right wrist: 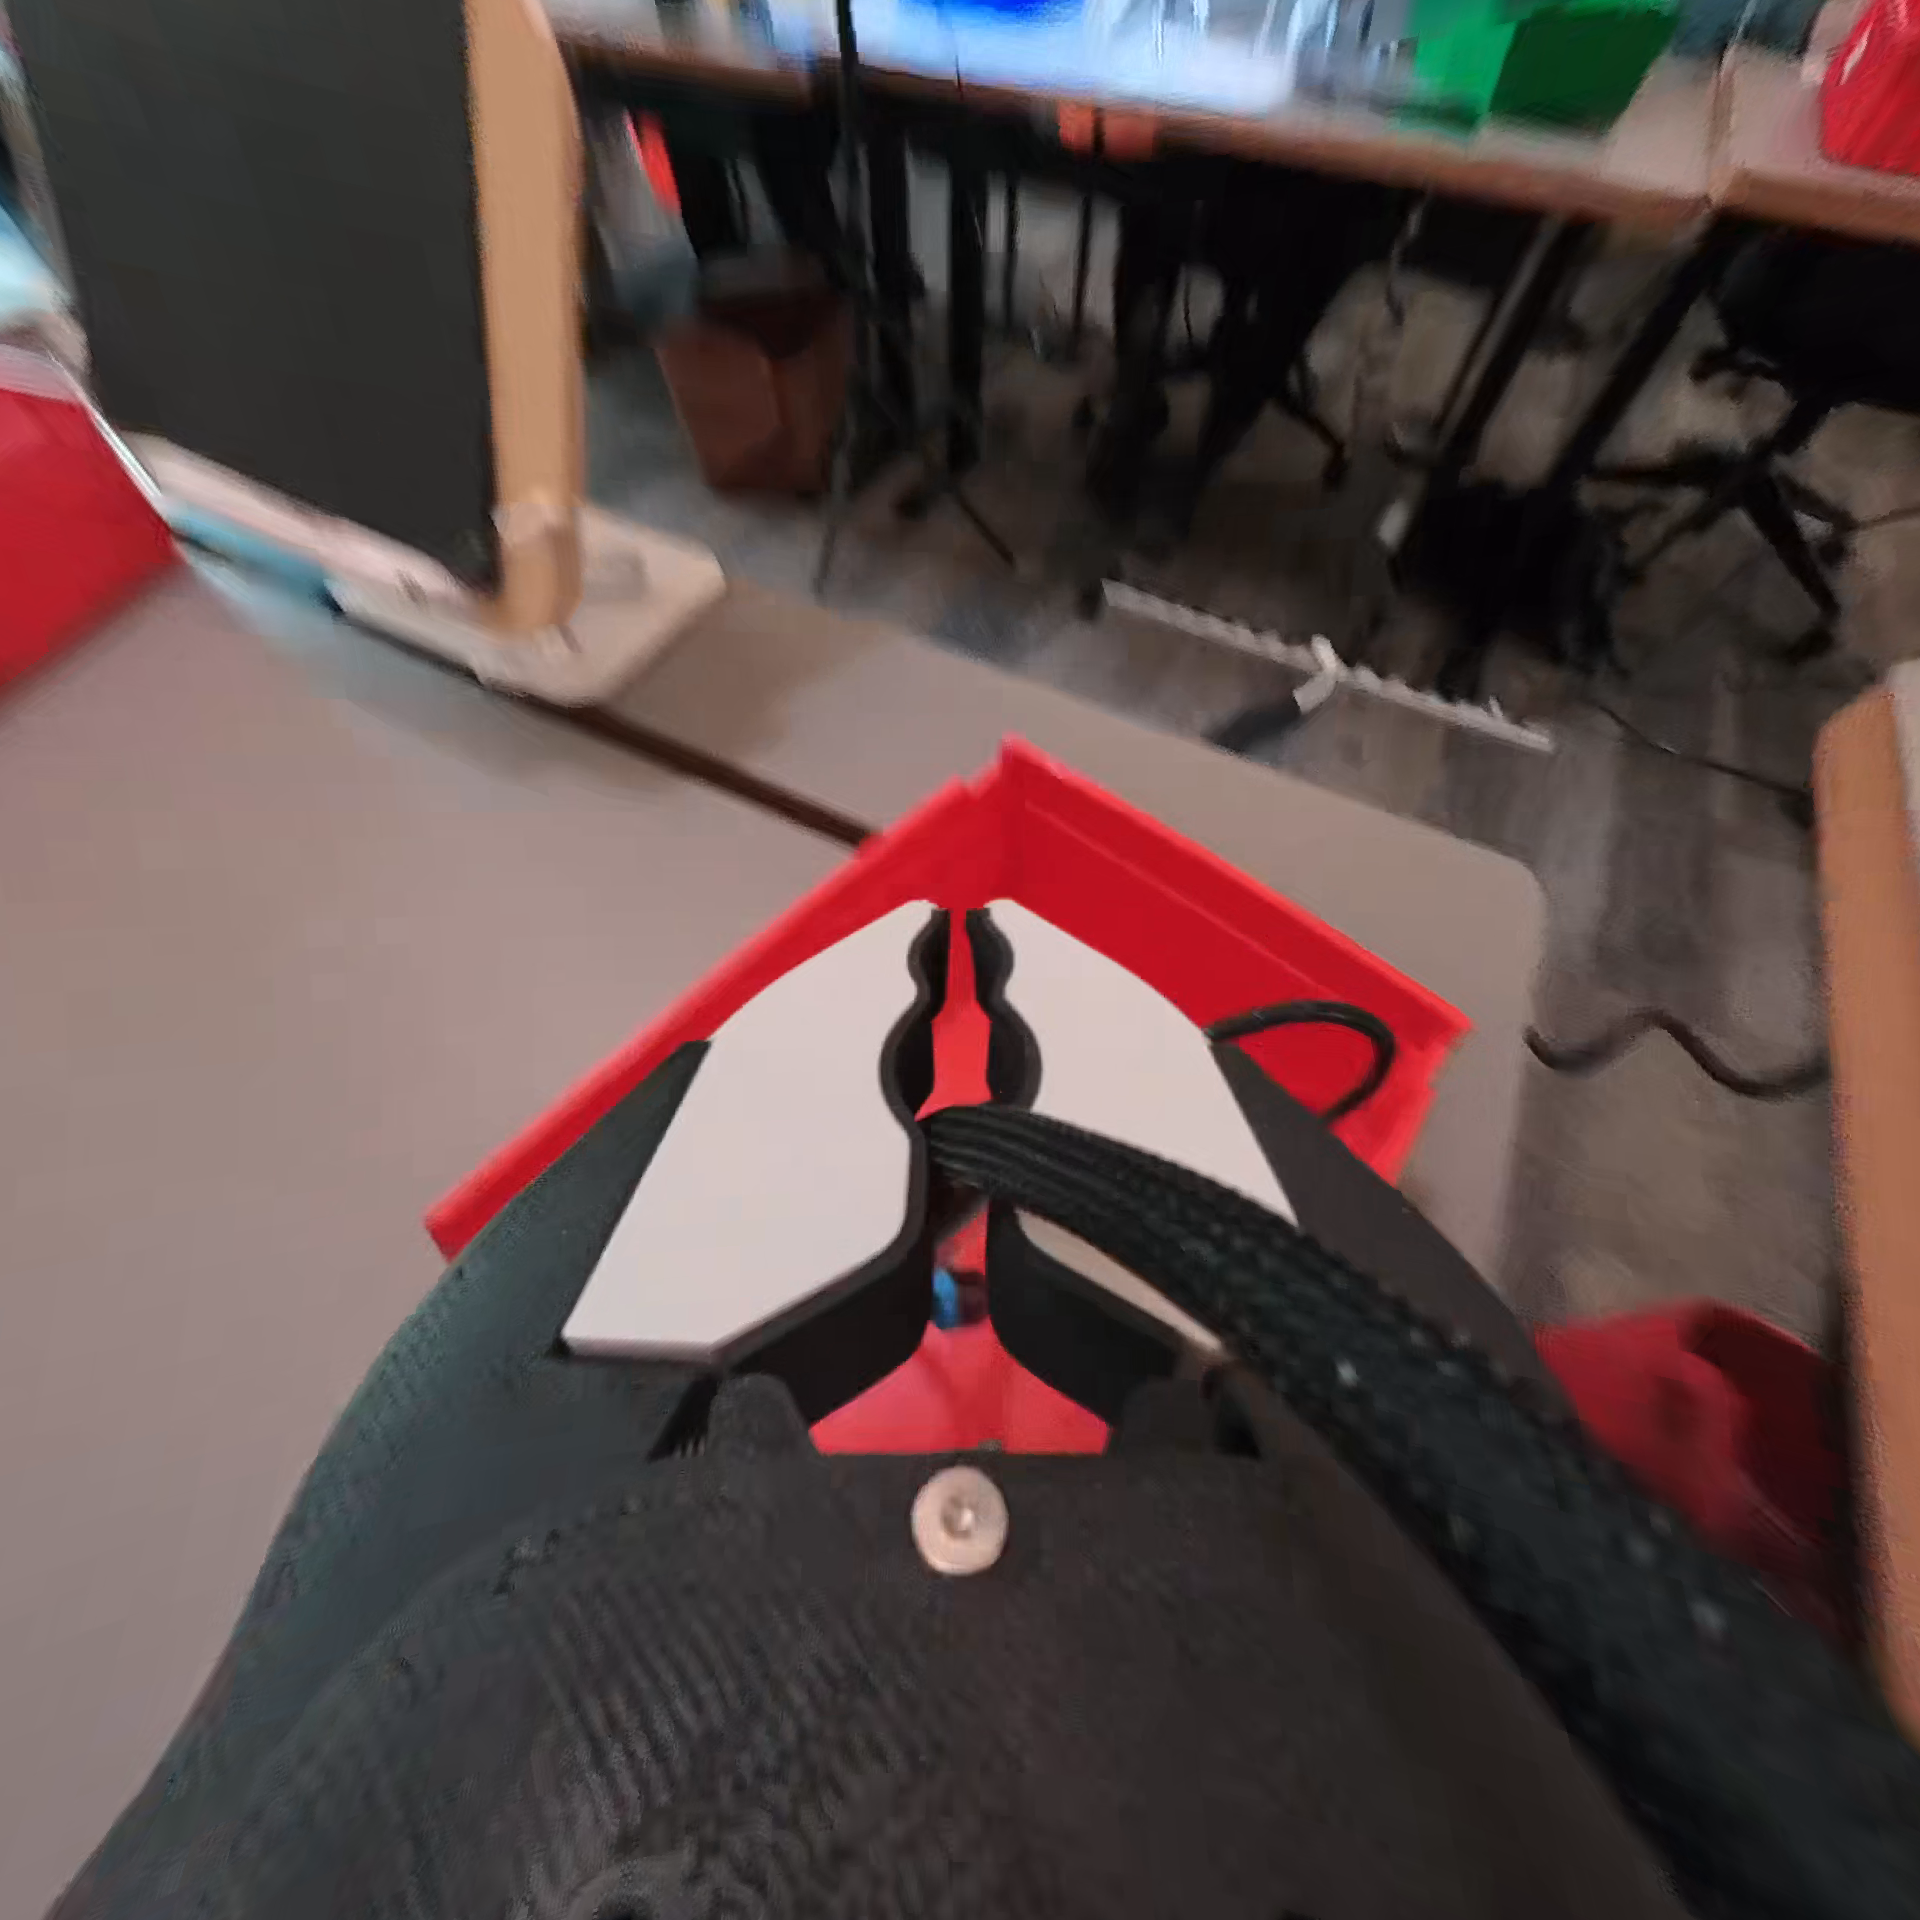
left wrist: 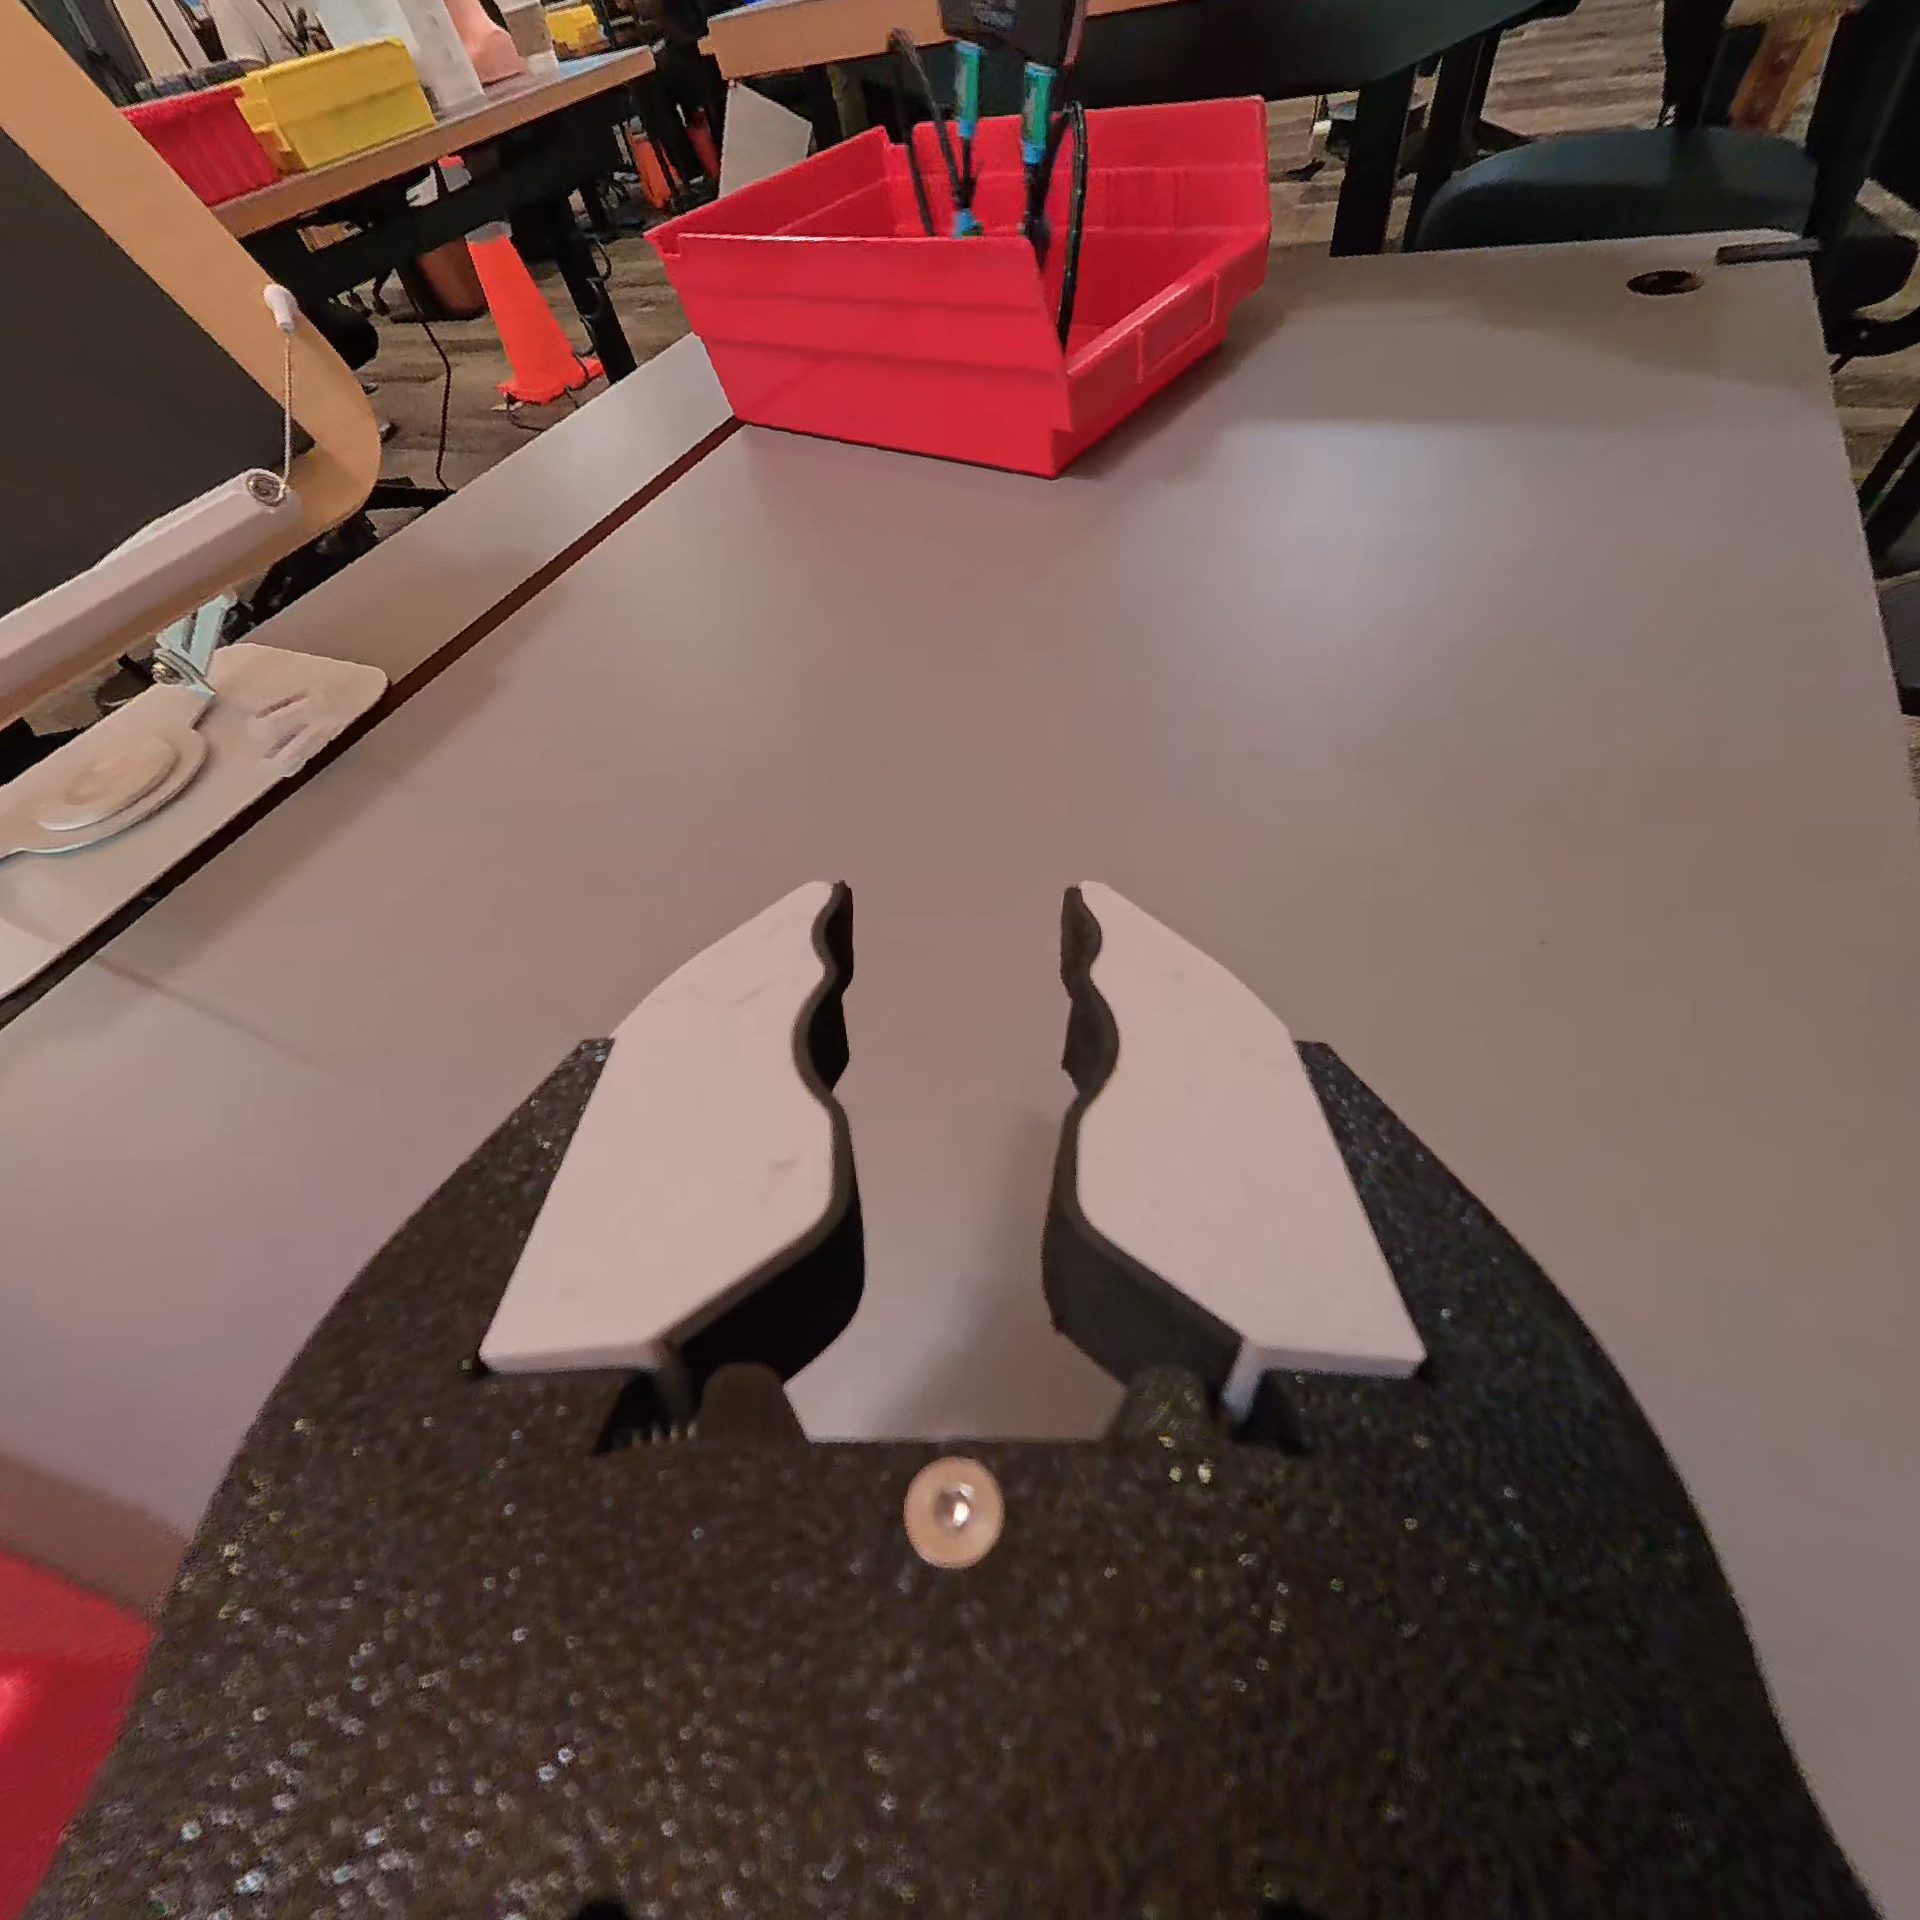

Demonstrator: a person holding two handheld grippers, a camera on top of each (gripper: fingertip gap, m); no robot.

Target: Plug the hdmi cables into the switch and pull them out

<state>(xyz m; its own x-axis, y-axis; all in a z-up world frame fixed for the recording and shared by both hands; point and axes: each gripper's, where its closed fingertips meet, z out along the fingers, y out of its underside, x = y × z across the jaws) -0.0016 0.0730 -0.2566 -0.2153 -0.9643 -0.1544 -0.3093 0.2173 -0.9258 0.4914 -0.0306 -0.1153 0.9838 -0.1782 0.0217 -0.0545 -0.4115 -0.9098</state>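
My left gripper [left wrist: 956, 904] is open and empty, low over the grey table [left wrist: 1351, 779]. Far ahead stands a red bin [left wrist: 966, 312]. Black HDMI cables [left wrist: 1070, 208] with blue plug ends [left wrist: 1036, 94] hang into it from a dark object [left wrist: 1013, 21] at the top edge; I cannot tell whether that is the switch. In the right wrist view my right gripper [right wrist: 958, 920] is over the red bin [right wrist: 1195, 914] and shut on a black braided cable [right wrist: 1299, 1278] that runs off to the lower right. A blue bit [right wrist: 945, 1299] shows between the fingers. The view is blurred.
A dark screen on a white stand [left wrist: 114, 436] is at the left on the adjoining table. Another red bin [left wrist: 52, 1714] is at my lower left. An orange cone [left wrist: 530, 322], other tables with yellow bins [left wrist: 343, 99] and a chair [left wrist: 1610, 187] lie beyond.
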